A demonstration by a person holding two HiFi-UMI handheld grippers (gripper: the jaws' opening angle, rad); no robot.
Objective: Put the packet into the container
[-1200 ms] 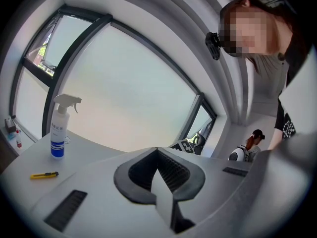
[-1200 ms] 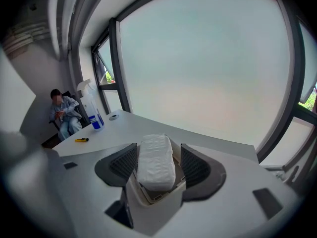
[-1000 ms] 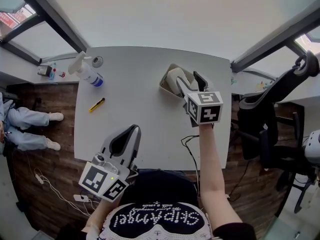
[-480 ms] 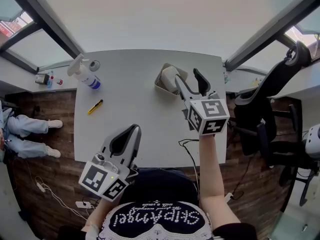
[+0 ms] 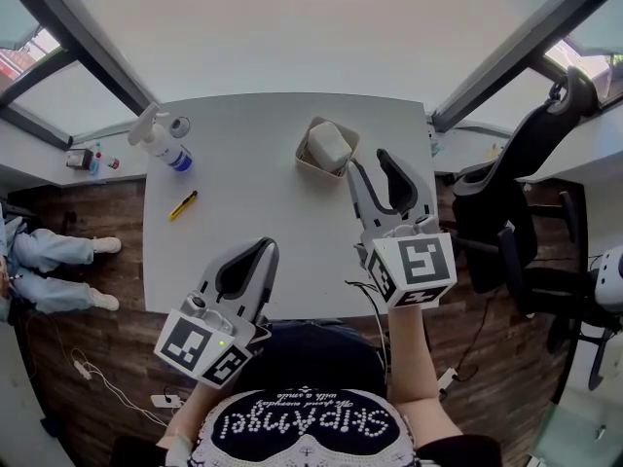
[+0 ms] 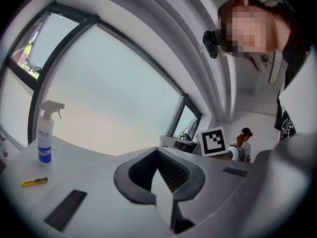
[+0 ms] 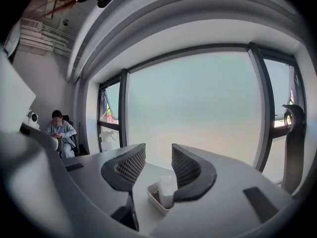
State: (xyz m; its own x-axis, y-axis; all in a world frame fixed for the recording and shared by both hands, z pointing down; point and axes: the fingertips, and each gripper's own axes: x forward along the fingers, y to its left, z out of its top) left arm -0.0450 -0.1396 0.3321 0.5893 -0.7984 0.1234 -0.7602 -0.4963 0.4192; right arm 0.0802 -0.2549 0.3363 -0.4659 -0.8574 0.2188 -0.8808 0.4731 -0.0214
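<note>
Now packet sits in container; my right gripper, empty and closing, hovers near container. A stray nudge could tip it.

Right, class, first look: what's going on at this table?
A person holds a gripper in each hand over a white table. The white packet stands in the small beige container, so that step looks done. The right gripper hangs just short of the container, its jaws closing with nothing between them. The left gripper is shut and empty near the table's near edge. A spray bottle and a yellow utility knife lie off to the left.
</note>
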